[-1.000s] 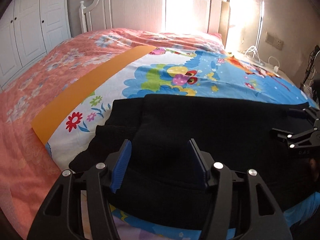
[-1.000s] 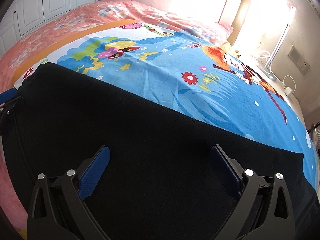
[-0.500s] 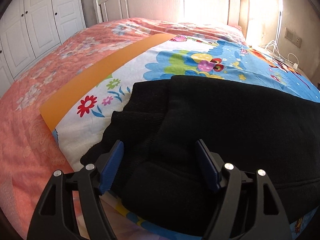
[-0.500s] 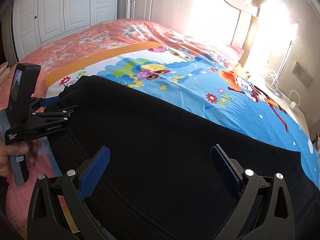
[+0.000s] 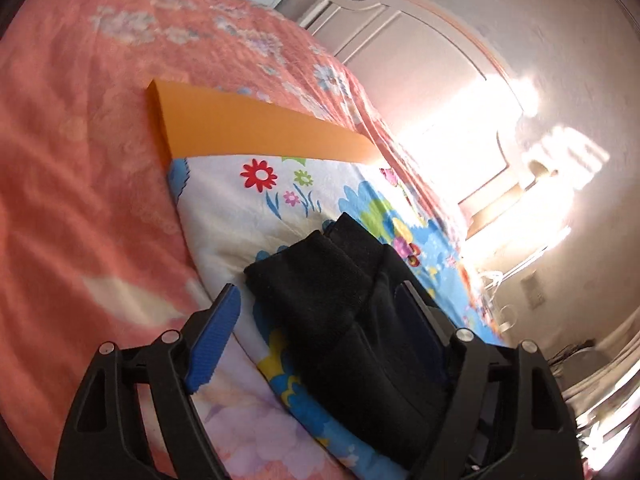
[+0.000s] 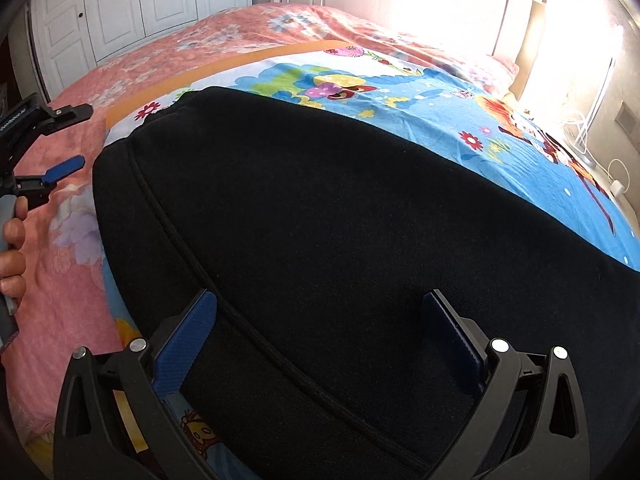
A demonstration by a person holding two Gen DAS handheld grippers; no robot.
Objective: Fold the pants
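- The black pants point(image 6: 340, 220) are spread flat on the cartoon-print sheet point(image 6: 500, 120), on the bed.
- The left gripper point(image 5: 320, 316) is released; its jaws have just been opening, with the rolled pants end point(image 5: 320, 280) between them, not pressed.
- The right gripper point(image 6: 320, 320) is held wide above the cloth, grasping nothing.
- For a neat fold, both layers at the end should be pinched together and the edges kept aligned.

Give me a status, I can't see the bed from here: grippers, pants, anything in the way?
Left hand-held gripper open, jaws just widened, off the cloth. Right hand-held gripper open over black pants. Pants flat on cartoon blanket. Nothing blocking.
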